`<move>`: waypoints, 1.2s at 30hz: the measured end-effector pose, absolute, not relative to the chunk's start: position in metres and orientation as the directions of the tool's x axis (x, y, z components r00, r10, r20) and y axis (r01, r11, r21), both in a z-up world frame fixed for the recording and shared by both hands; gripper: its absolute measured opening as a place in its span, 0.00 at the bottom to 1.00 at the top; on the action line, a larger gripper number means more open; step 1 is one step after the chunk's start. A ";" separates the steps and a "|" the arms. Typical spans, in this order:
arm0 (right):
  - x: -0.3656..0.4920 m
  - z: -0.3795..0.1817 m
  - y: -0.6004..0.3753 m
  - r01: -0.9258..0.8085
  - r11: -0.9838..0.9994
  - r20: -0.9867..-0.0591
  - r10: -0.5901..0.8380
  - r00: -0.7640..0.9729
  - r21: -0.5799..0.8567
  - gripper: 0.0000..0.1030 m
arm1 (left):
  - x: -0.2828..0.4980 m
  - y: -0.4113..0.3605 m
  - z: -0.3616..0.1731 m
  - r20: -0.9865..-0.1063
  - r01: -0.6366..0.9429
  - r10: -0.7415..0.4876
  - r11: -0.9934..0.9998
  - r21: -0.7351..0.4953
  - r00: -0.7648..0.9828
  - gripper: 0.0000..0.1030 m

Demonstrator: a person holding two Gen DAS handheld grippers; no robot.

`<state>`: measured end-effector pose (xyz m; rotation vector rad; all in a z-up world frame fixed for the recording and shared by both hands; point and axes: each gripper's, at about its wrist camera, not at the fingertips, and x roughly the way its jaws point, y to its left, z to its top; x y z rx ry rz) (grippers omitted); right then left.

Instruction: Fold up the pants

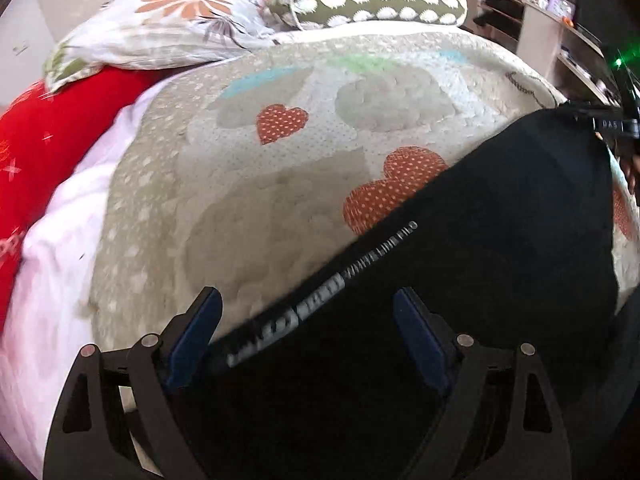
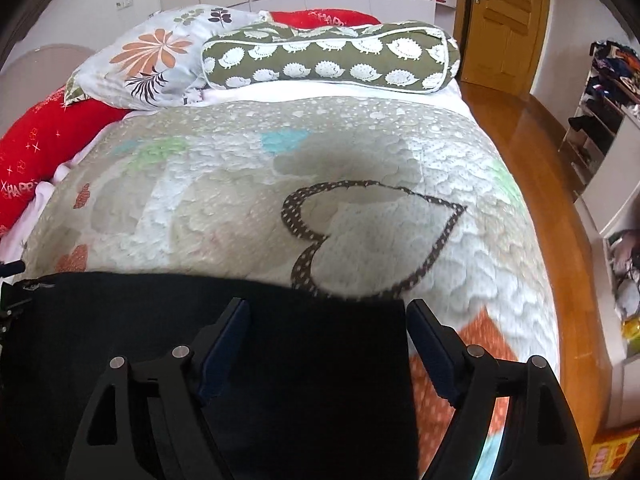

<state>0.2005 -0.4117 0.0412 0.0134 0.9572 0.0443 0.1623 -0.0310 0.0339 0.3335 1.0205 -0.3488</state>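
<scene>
Lying flat on the quilt [image 2: 360,152], the black pants [image 1: 500,232] fill the lower part of both views. A white printed stripe [image 1: 320,292] runs along one edge, its letters too blurred to read. The left gripper [image 1: 308,320] and the right gripper [image 2: 326,328] both hang over the cloth with fingers wide apart, gripping nothing. At the left, a red cushion [image 2: 36,148] reads "HAPPY".

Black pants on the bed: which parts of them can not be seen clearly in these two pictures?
- Left wrist view: the near end of the black pants runs under the left tongs and off the bottom edge.
- Left wrist view: the white lettering stripe is motion-blurred, unreadable.
- Right wrist view: the pants are cut by the left and bottom edges; the right tongs cover part.
</scene>
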 end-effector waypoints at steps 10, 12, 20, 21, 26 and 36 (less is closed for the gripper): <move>0.222 0.032 -0.413 -0.040 0.999 -0.820 0.042 0.571 0.024 0.63 | 0.188 -0.045 0.023 -0.890 0.514 -0.182 0.855 0.067 0.418 0.83; 0.219 0.036 -0.411 -0.053 0.998 -0.815 0.053 0.577 0.027 0.36 | 0.186 -0.045 0.023 -0.897 0.531 -0.236 0.847 -0.002 0.374 0.56; 0.186 0.076 -0.412 -0.088 0.990 -0.749 0.144 0.646 0.114 0.14 | 0.154 -0.050 0.037 -0.869 0.567 -0.265 0.824 0.022 0.418 0.12; 0.179 0.083 -0.412 -0.093 0.988 -0.737 0.153 0.658 0.121 0.14 | 0.148 -0.049 0.042 -0.864 0.566 -0.270 0.824 0.020 0.425 0.11; 0.128 0.124 -0.414 -0.129 0.984 -0.668 0.177 0.723 0.122 0.14 | 0.115 -0.048 0.070 -0.823 0.563 -0.279 0.824 0.059 0.495 0.10; -0.034 0.174 -0.424 -0.203 0.975 -0.554 0.218 0.804 0.089 0.14 | -0.018 -0.035 0.153 -0.642 0.551 -0.353 0.824 0.130 0.681 0.10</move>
